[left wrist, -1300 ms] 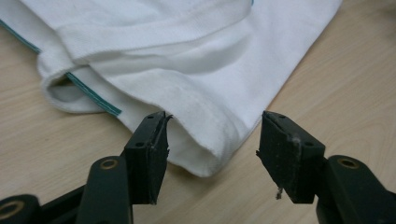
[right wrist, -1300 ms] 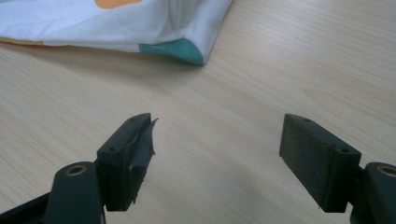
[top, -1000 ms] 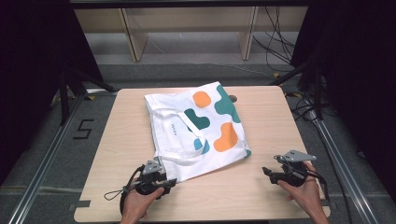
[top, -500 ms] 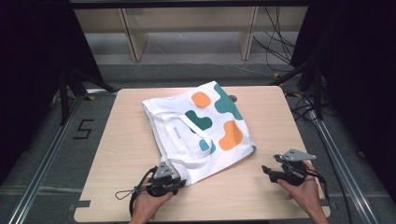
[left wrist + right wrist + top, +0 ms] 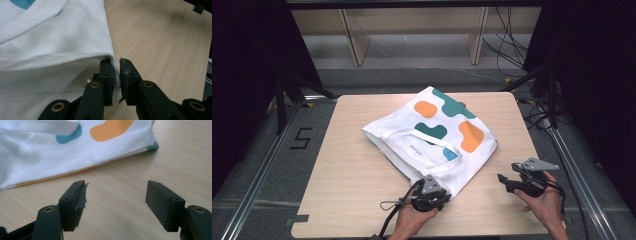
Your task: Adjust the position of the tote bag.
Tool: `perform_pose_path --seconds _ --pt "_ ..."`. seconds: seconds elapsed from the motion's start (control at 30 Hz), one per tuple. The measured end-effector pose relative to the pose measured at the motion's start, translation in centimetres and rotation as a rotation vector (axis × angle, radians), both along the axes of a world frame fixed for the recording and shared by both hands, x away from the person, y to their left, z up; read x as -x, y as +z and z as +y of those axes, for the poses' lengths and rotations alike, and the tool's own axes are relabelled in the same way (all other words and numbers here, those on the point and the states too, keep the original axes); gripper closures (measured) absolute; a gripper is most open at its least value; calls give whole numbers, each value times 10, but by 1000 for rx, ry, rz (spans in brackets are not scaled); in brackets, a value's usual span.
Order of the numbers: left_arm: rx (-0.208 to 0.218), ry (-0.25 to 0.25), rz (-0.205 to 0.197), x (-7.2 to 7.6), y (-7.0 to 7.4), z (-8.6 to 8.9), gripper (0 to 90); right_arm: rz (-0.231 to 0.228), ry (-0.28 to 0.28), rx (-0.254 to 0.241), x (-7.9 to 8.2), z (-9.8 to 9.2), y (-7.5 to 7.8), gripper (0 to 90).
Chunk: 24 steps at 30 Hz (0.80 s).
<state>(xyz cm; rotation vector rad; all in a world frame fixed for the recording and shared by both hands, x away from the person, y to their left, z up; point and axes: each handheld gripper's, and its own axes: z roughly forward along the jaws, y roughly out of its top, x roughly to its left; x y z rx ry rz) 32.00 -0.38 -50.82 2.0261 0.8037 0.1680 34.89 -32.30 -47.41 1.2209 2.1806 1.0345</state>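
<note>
A pale wooden table (image 5: pixel 352 165) stands in a dark-walled room, with grey floor and a light wooden frame (image 5: pixel 412 30) beyond its far edge; a "5" marker (image 5: pixel 301 138) lies on the floor to the left. A white tote bag (image 5: pixel 432 137) printed with orange and teal blobs lies flat across the middle of the table, turned at an angle, its white strap (image 5: pixel 432 141) resting across its upper face.

Left gripper (image 5: pixel 438 196), held in the person's left hand (image 5: pixel 412 220) at the near edge: jaws closed on the near corner of the bag's hem. In the left gripper view the white fabric edge (image 5: pixel 115 75) is pinched between the two black jaws, with the table grain visible to the right.

Right gripper (image 5: pixel 504 181), held in the right hand (image 5: pixel 542 202) at the near right of the table: jaws spread wide, holding nothing. In the right gripper view the jaws frame bare wood (image 5: pixel 115 202), the bag's edge lying apart from them on the far side. A grey three-cornered plate (image 5: pixel 537 164) tops this gripper.
</note>
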Motion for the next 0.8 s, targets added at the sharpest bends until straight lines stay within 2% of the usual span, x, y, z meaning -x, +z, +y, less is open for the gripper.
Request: perform_pose_path --seconds 0.03,0.07,0.1,0.13,0.17,0.2,0.23,0.27,0.3,0.37,0.4,0.43,0.47,0.5,0.53,0.57,0.6,0.63,0.67,0.7,0.73,0.77,0.8 --pt "0 0 0 0 0 0 799 24 -17 -31 1 1 0 334" --pt "-23 -31 -3 -1 0 -13 797 -4 -3 -9 -1 -3 0 336" --pt "-23 -31 -3 -1 0 -13 796 -4 -3 -9 -1 -3 0 336" --pt "-32 -39 -23 -1 -1 -27 794 11 -4 -23 -1 -3 0 339" --pt "-32 -39 -23 -1 -1 -27 791 14 -5 -24 -1 -3 0 340" --pt "-27 -49 -42 0 -4 -41 786 13 -2 -22 -2 -3 0 341" --pt "-36 -53 -46 0 -4 -47 781 0 -3 2 -2 -4 0 341" --pt "-27 -64 -45 1 -6 -54 779 4 8 -7 -2 -4 -1 341" --pt "-53 -80 -52 1 -8 -59 772 -1 -4 0 -2 -3 -1 341" --pt "-48 -98 -54 2 -9 -62 743 25 24 -11 -2 -3 -1 341" --pt "-43 -104 -38 3 -7 -60 706 24 25 -3 -2 -3 -1 342" --pt "-43 -104 -38 3 -7 -60 655 29 22 -2 -1 -3 -1 342" --pt "-26 -126 -4 5 0 -52 591 12 7 -2 -1 -3 -1 342" --pt "-26 -126 -4 5 0 -52 516 12 7 -2 -1 -3 -1 342" --pt "-37 -158 14 9 10 -39 449 -2 3 7 0 -4 -1 341" --pt "-37 -158 14 9 10 -39 407 -2 3 7 0 -4 -1 341" --pt "-36 -161 8 11 15 -29 407 -2 10 2 1 -3 -1 341" --pt "-27 -151 4 13 18 -22 386 25 1 -16 3 -1 -1 339" --pt "-26 -135 -10 14 25 -3 357 4 35 -15 3 -1 -1 334" --pt "-17 -103 -4 15 27 7 346 30 39 -28 6 2 1 332" --pt "-9 -88 -13 14 29 18 342 26 29 -34 9 6 3 325" --pt "-9 -88 -13 14 29 18 339 26 29 -34 9 6 3 325" --pt "-8 -65 -21 12 31 33 339 5 61 -26 8 7 4 323"
